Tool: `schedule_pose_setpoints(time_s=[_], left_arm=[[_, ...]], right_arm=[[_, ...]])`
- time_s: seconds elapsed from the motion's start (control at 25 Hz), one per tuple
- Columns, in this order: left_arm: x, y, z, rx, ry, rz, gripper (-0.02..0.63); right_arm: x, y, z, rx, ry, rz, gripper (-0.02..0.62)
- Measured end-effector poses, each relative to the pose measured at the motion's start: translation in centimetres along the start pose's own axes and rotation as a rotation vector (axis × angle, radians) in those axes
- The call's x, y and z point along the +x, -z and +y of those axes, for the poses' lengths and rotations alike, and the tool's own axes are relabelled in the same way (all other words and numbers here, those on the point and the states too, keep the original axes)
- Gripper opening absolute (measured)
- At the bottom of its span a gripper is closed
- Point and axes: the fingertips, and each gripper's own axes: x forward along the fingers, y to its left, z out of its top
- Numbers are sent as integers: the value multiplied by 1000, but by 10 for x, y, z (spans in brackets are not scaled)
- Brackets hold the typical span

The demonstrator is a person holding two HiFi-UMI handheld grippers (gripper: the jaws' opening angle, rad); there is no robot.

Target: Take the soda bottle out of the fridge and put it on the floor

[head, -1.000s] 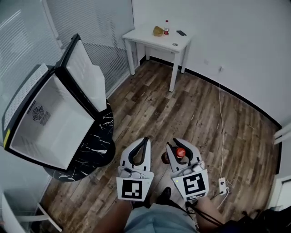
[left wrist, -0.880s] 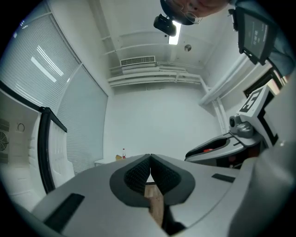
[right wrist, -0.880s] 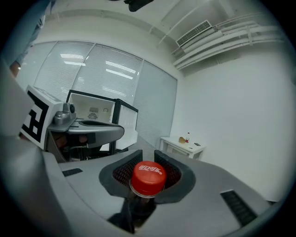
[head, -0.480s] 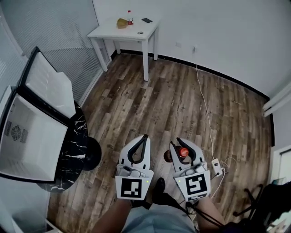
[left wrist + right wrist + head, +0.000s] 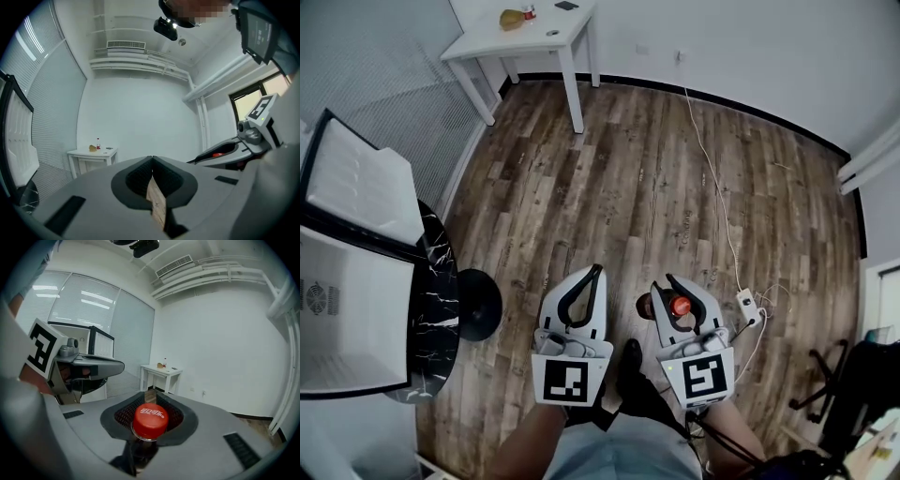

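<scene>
My right gripper [image 5: 677, 298] is shut on the neck of the soda bottle [image 5: 677, 306], a dark bottle with a red cap [image 5: 150, 419]. The bottle hangs upright between the jaws, above the wooden floor [image 5: 609, 178]. To its left, my left gripper [image 5: 589, 281] is shut and holds nothing; its tips meet in the left gripper view [image 5: 152, 164]. The fridge [image 5: 352, 300] stands at the far left with its white inside showing and its door [image 5: 356, 183] swung open. The bottle's lower body is hidden by the jaws.
A black round table [image 5: 441, 309] with a disc base carries the fridge. A white table [image 5: 525, 26] with small items stands at the far wall. A white cable [image 5: 717, 206] runs to a power strip [image 5: 747, 306] by my right gripper. A person's legs and shoe [image 5: 628, 370] are below.
The view has swung right: the fridge has slid to the left edge and the white table toward the top left. Both grippers keep their pose, the bottle still in the right one.
</scene>
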Motion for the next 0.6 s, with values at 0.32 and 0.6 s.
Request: schedule_pose_setpoints(time_s=[0.32,0.6], left_arm=[[23,43,-3,2,44,62,17],[36,86,-6,14,76,95,17]], right_arm=[[18,37,-16,51,34,0,92],[33,79,-23,80,54,25,92]])
